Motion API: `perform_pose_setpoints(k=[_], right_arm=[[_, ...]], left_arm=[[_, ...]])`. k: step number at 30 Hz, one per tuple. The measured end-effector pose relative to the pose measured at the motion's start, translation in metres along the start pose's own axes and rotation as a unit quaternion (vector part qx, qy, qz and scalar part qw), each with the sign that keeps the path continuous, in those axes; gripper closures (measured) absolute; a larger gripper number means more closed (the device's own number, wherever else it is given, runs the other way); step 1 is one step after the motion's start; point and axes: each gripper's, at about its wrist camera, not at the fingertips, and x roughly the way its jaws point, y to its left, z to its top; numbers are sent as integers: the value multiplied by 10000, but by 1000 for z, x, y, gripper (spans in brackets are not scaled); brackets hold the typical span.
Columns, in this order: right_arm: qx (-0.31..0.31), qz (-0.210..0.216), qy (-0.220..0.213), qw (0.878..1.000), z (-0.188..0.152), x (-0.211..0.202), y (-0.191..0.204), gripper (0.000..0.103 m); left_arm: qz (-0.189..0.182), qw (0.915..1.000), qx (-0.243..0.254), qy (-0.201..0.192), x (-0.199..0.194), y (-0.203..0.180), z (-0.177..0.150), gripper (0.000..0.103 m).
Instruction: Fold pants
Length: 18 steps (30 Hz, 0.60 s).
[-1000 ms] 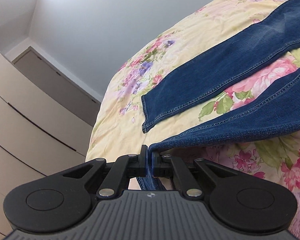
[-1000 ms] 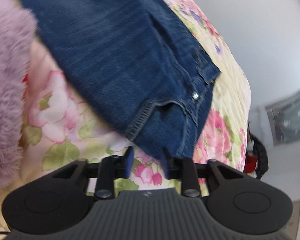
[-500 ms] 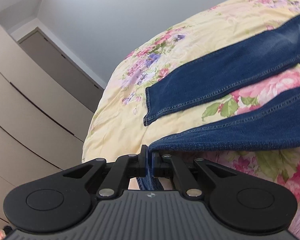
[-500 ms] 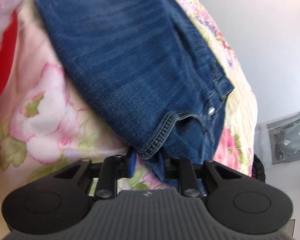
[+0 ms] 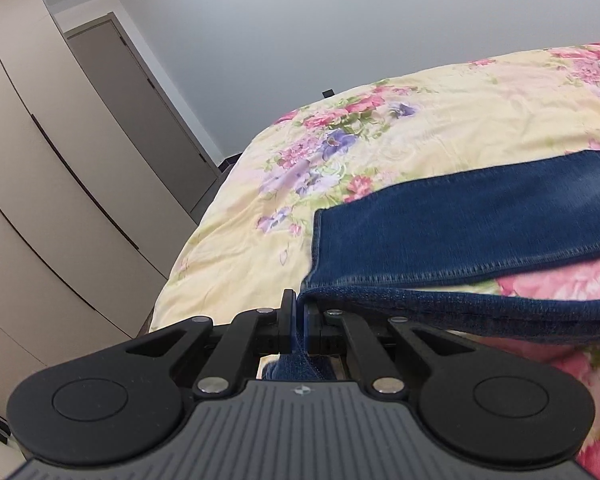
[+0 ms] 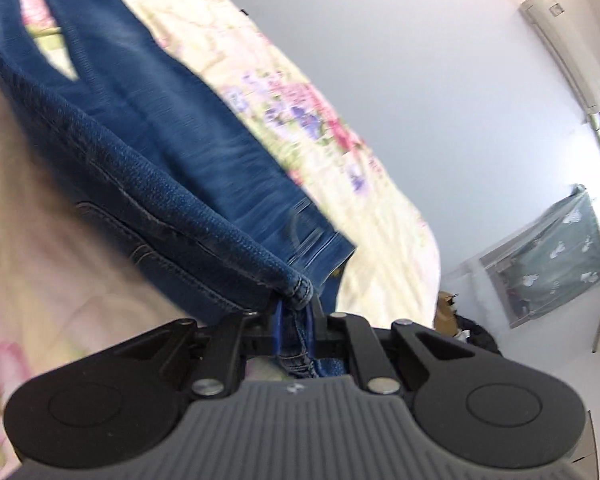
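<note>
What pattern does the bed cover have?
The bed cover is pale yellow with pink and purple flowers; the left wrist view shows it best.

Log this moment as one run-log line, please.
step: first fold | left gripper: shut on jeans leg hem | right gripper: just closed on jeans waist end | jeans: near edge lifted off floral bedspread

Item: pants (image 5: 460, 232) — dark blue denim jeans with contrast stitching.
Far leg: lies flat on the floral bedspread, hem towards the bed's foot.
Near leg: edge raised off the bedspread, pulled taut.
Waistband (image 6: 300, 286): corner bunched — lifted.
</note>
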Motion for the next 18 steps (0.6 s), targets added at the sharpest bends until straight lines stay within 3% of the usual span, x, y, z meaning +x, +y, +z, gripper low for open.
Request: perform_pose_setpoints(k=[6,10,15,18], right_arm=[[303,-317,48,9990,47,59,-32,99],[530,-431,156,9975,80,119,-47,99],[684,-508,534,9949,115,213,-41,99],[450,-360,871,9945,120,265,-22,99]], left_arm=[[115,9997,221,60,47,-10,47,100],[153,9980,586,200,99,-35,82,100],[147,9924,1071,585,178,-79,99,100],[49,9879,1316,817,215,-100,100,100]])
